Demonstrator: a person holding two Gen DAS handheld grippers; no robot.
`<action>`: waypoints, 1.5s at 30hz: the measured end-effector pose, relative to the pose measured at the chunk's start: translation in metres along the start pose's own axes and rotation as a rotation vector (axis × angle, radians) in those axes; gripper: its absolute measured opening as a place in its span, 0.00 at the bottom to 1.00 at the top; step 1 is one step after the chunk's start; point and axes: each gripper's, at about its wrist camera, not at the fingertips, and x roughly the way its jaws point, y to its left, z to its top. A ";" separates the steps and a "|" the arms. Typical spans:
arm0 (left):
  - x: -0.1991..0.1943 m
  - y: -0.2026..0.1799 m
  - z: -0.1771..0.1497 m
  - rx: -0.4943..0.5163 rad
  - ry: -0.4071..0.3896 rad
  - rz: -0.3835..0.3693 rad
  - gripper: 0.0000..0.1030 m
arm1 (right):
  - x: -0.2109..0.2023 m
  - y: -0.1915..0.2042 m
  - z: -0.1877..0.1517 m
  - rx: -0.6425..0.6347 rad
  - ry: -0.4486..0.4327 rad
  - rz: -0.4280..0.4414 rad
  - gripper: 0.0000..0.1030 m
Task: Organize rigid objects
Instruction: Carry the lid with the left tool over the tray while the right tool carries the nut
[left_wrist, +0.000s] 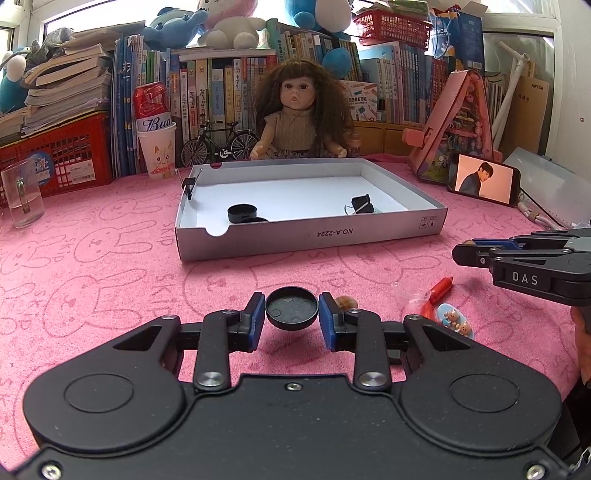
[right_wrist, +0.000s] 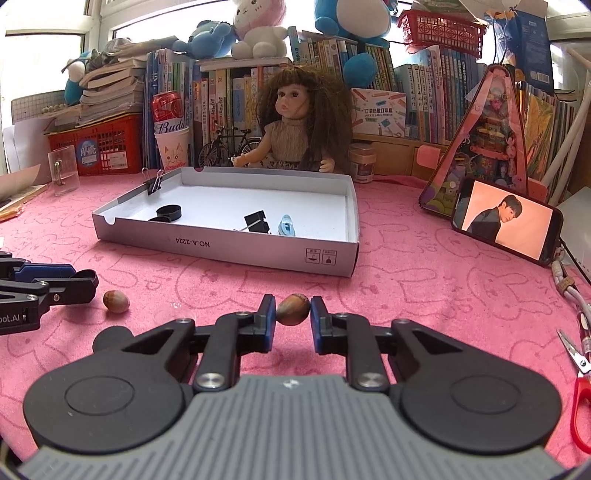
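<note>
Two nuts: one gripped in the right tongs, one on the worktop. Left tongs grip a black cap. The box holds two caps, two clips, and a blue piece.

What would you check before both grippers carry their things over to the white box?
1. Left gripper shut on the black round cap: ok.
2. Right gripper shut on the hazelnut: ok.
3. White box has bare floor for both: ok.
4. Pink cloth between the grippers and the box is free of obstacles: ok.
5. Second hazelnut left on the cloth: not ok, still to collect.
6. Grip firm enough for lifting: cannot tell.
</note>
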 end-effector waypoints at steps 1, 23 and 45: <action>0.000 0.000 0.002 -0.003 -0.004 0.000 0.28 | 0.000 0.000 0.001 0.000 -0.003 0.000 0.23; 0.027 0.004 0.065 -0.014 -0.082 -0.016 0.28 | 0.028 -0.011 0.042 0.109 -0.019 -0.006 0.23; 0.143 0.023 0.106 -0.157 0.054 0.031 0.28 | 0.114 -0.037 0.077 0.264 0.113 -0.002 0.23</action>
